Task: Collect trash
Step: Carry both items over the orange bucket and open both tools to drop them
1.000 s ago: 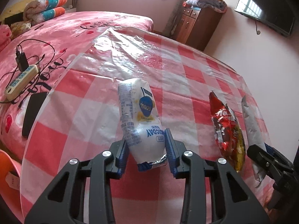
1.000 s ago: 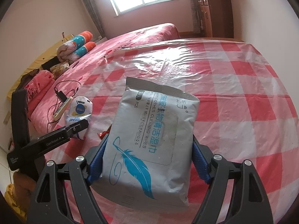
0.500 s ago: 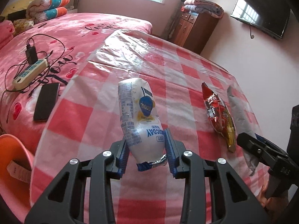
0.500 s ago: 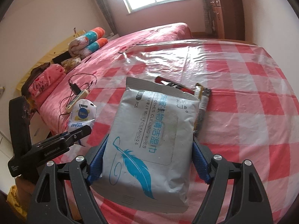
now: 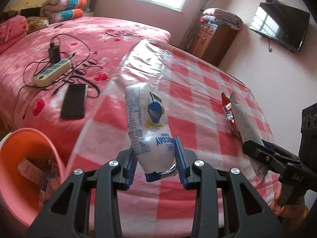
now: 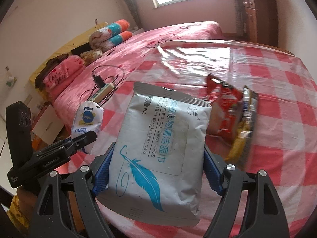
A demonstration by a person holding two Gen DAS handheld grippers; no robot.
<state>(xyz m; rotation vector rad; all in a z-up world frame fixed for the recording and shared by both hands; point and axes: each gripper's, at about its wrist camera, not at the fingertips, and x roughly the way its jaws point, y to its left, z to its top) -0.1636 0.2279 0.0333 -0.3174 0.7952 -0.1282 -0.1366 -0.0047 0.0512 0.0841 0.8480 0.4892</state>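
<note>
The left gripper (image 5: 156, 162) is clamping a white snack bag (image 5: 147, 127) between its blue ribbed pads, holding it clear of the checked tablecloth (image 5: 198, 103). The bag is standing up and away from the jaws, leaning slightly to their left. It is puffy and glossy, printed with small grey text down one side, a blue round logo on a yellow patch in the middle, and blue lettering reading upside down near the pads. Its crimped end, blue with a silvery fold, is poking out below the pads toward the camera.

The right gripper (image 6: 156, 175) is gripping a pack of wet wipes (image 6: 158, 148) across its width, jaws spread wide around it. The pack is flat, pale grey and a little creased, bearing a blue feather drawing at its near end, blue characters, dark print reading "CLOTHES CLEANING WIPES" and a rectangular resealable flap marked "OPEN".

Beyond the right gripper's jaws and to their right, a red crisp packet (image 6: 223, 111) and a darker yellow-edged wrapper (image 6: 245, 123) are lying on the cloth, side by side and touching.

Below and left of the left gripper, an orange bin (image 5: 25, 170) is standing beside the table, with crumpled paper and wrappers inside.
</note>
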